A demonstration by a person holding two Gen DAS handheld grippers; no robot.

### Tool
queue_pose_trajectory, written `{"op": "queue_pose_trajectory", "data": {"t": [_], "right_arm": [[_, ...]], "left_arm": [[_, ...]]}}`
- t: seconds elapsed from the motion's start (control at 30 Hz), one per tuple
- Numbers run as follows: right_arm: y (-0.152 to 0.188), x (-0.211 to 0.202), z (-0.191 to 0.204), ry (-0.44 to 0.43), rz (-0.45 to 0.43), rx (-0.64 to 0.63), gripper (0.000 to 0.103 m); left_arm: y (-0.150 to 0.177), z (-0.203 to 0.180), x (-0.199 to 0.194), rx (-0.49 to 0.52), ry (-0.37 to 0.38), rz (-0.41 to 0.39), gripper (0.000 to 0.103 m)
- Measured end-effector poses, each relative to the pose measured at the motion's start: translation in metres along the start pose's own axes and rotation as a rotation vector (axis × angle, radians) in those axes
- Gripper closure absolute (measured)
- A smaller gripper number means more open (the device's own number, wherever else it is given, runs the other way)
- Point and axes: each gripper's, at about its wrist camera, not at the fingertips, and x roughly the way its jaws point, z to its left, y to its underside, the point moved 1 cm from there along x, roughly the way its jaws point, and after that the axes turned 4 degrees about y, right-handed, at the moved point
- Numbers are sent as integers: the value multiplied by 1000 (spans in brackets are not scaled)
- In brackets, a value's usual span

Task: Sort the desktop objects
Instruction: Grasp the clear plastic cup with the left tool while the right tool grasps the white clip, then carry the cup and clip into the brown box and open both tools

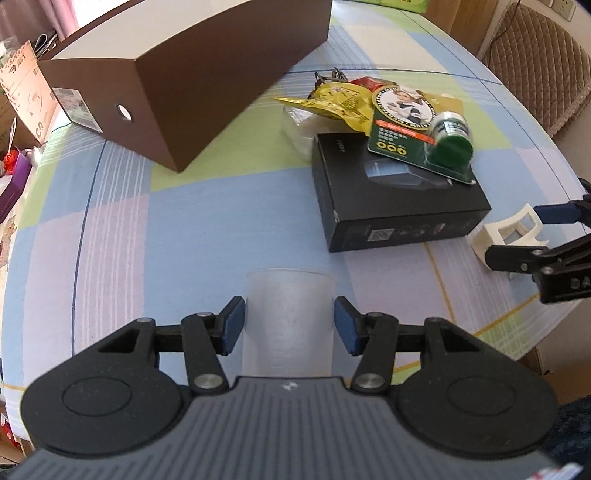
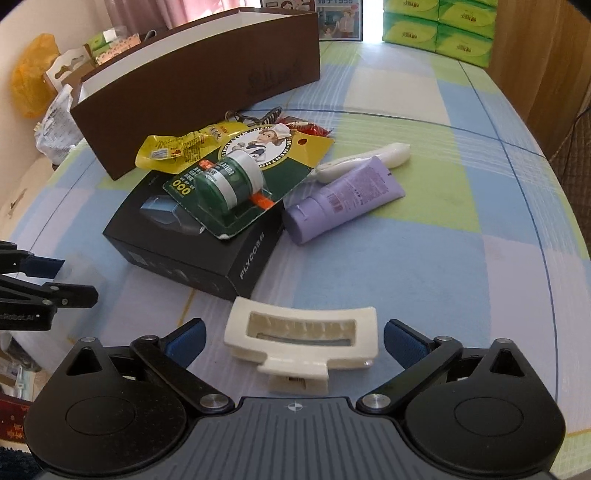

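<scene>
My left gripper (image 1: 290, 326) is open with a frosted plastic cup (image 1: 290, 314) standing between its blue pads, which sit just off the cup's sides. My right gripper (image 2: 293, 341) is open around a cream hair claw clip (image 2: 301, 341) lying on the tablecloth; the clip also shows in the left wrist view (image 1: 508, 230). A black box (image 2: 192, 240) carries a green balm blister card (image 2: 240, 181). A yellow snack packet (image 2: 177, 149), a purple tube (image 2: 343, 197) and a white tube (image 2: 365, 157) lie around it.
A large brown open box (image 2: 199, 74) stands at the back left of the checked tablecloth (image 2: 443, 258). Green tissue packs (image 2: 439, 22) sit at the far edge. A quilted chair (image 1: 543, 62) is beyond the table's right edge.
</scene>
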Motion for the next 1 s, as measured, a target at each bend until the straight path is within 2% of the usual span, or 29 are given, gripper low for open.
{"op": "queue_pose_trajectory", "data": {"t": [0.27,0.37,0.63,0.8,1.0], "right_arm": [[-5,3,-1,27,70,-47,19],[-10,-7,-8,22,68,-37,19],[-47,-48,-7,-42,-28,-22,19],[-84,-63,18,-117,-126,-87,19],[-124,-62,53,-187,-206,-176,19]], "left_arm": [[-5,11,0,0,19,4,55],[-9,15,-8,-6,21,-5,55],[-35,27,-47,14,30,-87,57],[-61,39,-74,13,32,-172,57],[-87,56,-97,35,33,-244,57]]}}
